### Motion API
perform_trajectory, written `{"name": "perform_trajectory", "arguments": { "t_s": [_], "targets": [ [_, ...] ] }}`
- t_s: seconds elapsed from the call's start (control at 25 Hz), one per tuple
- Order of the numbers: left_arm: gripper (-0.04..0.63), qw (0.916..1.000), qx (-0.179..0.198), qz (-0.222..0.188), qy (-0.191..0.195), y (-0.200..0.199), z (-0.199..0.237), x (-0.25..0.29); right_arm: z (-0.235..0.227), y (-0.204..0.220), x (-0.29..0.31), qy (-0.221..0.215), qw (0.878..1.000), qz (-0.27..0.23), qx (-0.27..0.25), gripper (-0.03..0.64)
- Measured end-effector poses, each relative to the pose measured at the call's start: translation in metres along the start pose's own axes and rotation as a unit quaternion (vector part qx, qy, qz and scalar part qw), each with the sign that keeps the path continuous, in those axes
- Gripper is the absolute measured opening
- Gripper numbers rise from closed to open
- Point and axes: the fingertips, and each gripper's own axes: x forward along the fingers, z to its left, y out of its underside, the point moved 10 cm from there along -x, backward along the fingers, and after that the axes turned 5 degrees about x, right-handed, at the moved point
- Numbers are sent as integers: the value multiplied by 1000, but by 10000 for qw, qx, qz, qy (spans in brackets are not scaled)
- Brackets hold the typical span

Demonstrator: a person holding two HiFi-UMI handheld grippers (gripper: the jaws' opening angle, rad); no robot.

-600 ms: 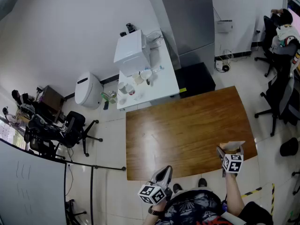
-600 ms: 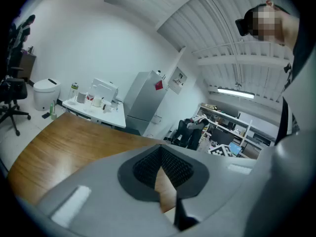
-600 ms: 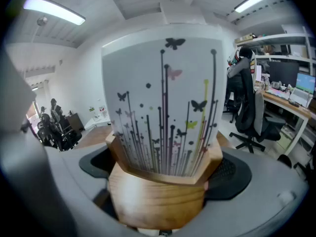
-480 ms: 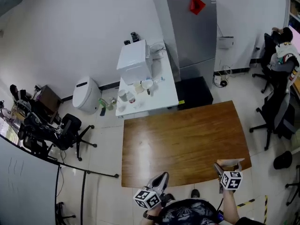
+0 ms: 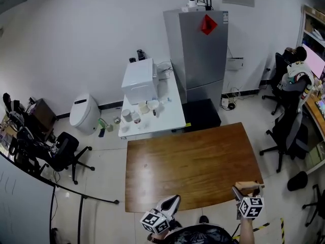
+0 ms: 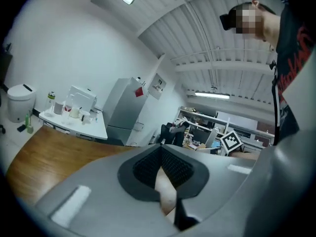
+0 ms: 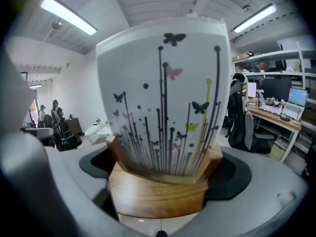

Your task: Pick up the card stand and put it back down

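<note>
While the right gripper [image 7: 162, 174] clamps the card stand [image 7: 157, 201] by its wooden base, jaws wide & pads pressed on both sides, the hold looks sound. Card [image 7: 165, 98] rises upright just beyond the jaws: keep it so, steady squeeze, no tilt. Base seems clear of the table [image 5: 193, 161], whose near corner lies under the jaws. Left gripper [image 6: 162, 164]: jaws nearly together, nothing btwn, well off to the side.

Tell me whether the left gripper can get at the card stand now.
Probably not usefully: bare table lies between the left gripper and the card stand, but the right gripper is clamped on it.
</note>
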Motion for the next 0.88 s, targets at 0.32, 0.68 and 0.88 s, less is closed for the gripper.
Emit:
{"name": "perform_trajectory", "arguments": {
  "t_s": [0.32,0.68,0.88],
  "targets": [
    [11,9996,55,-220,-168,1,-6,-11,15,-3,-1,-174,9997,-10,-196,548],
    [11,9983,-453,-44,-366,18,7,-42,74,-3,10,-665,9963,84,-540,548],
    [11,9972,-426,-418,-460,21,16,-61,137,5,32,-1283,9882,78,-833,548]
  ]
}}
